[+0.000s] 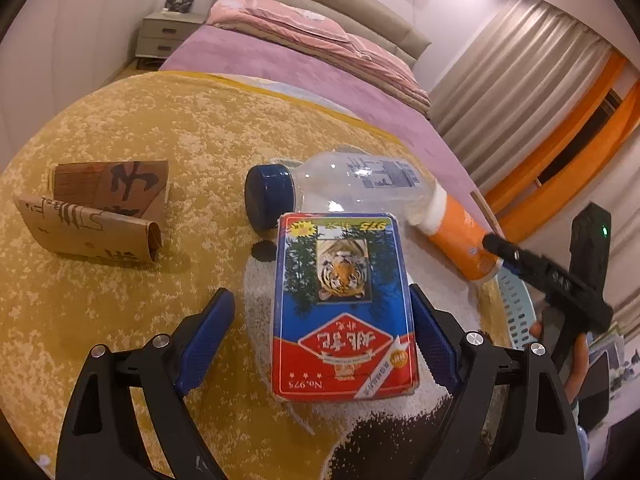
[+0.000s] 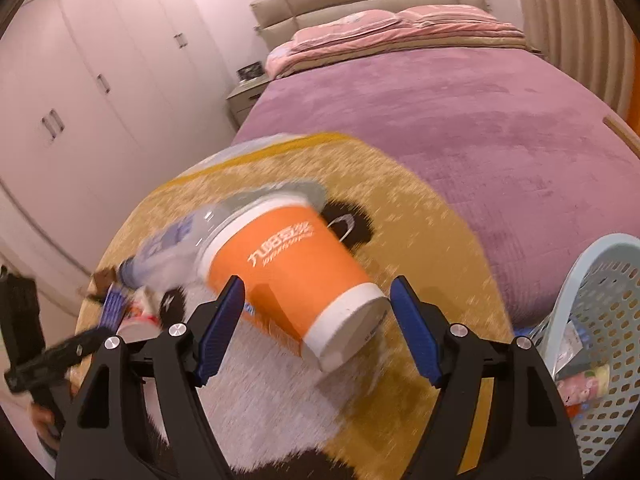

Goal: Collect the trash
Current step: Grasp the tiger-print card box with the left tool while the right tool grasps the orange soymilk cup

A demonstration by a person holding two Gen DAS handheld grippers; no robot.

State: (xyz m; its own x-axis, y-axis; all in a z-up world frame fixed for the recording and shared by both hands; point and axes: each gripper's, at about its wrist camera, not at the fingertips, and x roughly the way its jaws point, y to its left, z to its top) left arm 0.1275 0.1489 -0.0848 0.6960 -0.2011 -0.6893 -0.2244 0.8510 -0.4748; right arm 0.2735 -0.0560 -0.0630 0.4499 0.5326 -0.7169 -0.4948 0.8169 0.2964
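**Both grippers lined up on trash, nothing gripped yet**

Card box (image 1: 345, 312) lies flat on the rug (image 1: 120, 128), between the left gripper's (image 1: 322, 340) wide-open jaws. Its right edge looks just at the right pad; clear gap to the left pad. Cup (image 2: 296, 276) lies on its side between the right gripper's (image 2: 318, 328) spread jaws, base toward the camera, pads apart from it on both sides. Bottle (image 1: 344, 184) lies just ahead of the box, touching or nearly touching the cup's rim. Folded cardboard (image 1: 100, 212) sits well off to the left gripper's left. Basket (image 2: 592, 320) is at the right gripper's right, some wrappers already inside.

Risks, as I judge them:
- box is off-centre, so closing may skew it or shove it sideways
- cup is round and tapered, could roll or squirt out forward, or crush
- cup may knock the bottle, which rolls
- grippers work close together and could collide

Writing: box reads "No.975" and "975", tiger picture, large Chinese characters I can't make out. Cup has white Chinese lettering, blurred. Bottle label unreadable. Cardboard has black brush characters.
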